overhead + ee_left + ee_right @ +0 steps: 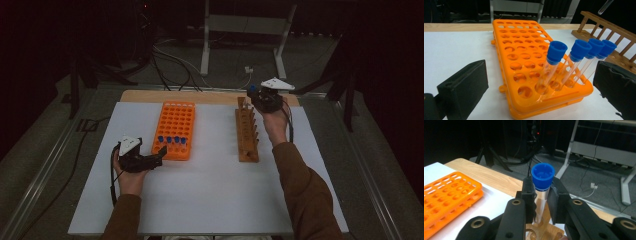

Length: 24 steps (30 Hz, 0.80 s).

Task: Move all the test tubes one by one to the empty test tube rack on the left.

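- Right gripper (541,202) clamped on 1 blue-capped tube (542,185), over far end of wooden rack (247,134); not yet seated.
- Left gripper (159,159) open, empty, just short of orange rack (524,50).
- 4 capped tubes (577,62) left there; wooden rack looks empty.

The left gripper (159,156) is held low near the desk's front left, forearm entering from the front edge, its fingers (464,85) spread wide with nothing gripped. The right gripper (254,93) is raised near the desk's far edge on an outstretched arm, its fingers (530,195) clamped on a blue-capped tube (542,187).
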Each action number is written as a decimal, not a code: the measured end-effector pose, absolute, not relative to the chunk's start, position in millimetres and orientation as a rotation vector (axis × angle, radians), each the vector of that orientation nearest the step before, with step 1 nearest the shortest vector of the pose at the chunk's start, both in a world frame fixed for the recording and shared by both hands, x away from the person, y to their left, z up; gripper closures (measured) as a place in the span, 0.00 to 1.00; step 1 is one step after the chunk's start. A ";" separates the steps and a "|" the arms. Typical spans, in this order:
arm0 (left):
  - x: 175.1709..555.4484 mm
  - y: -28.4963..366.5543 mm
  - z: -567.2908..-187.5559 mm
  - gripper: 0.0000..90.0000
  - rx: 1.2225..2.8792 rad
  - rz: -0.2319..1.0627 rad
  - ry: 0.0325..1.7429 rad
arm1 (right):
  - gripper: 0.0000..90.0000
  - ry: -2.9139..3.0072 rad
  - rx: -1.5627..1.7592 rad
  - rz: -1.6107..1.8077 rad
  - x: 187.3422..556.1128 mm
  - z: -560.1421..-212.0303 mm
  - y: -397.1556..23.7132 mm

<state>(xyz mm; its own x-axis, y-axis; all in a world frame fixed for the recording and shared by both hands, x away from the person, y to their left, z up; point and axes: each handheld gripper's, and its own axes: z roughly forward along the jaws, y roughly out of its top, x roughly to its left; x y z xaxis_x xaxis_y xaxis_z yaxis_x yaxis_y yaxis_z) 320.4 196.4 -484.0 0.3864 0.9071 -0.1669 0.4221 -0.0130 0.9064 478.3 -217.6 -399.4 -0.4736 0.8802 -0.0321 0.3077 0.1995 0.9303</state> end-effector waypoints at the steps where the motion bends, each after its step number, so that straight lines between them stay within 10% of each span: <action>1: 320.6 196.3 -484.0 0.01 1.620 0.592 1.204 | 0.86 1.899 1.093 1.272 476.3 -397.5 -218.0; 24: 315.7 194.6 -475.9 0.01 1.644 0.620 1.186 | 0.85 2.039 1.021 1.391 435.6 -400.4 -201.4</action>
<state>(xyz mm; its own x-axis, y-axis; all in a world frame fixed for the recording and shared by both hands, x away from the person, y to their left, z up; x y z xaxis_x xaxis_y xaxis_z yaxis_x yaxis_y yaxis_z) 315.7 194.6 -475.9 0.3935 0.9098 -0.1317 0.4106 -0.0458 0.9107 435.6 -201.4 -400.4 -0.6152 0.7878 0.0303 0.3158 0.2111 0.9250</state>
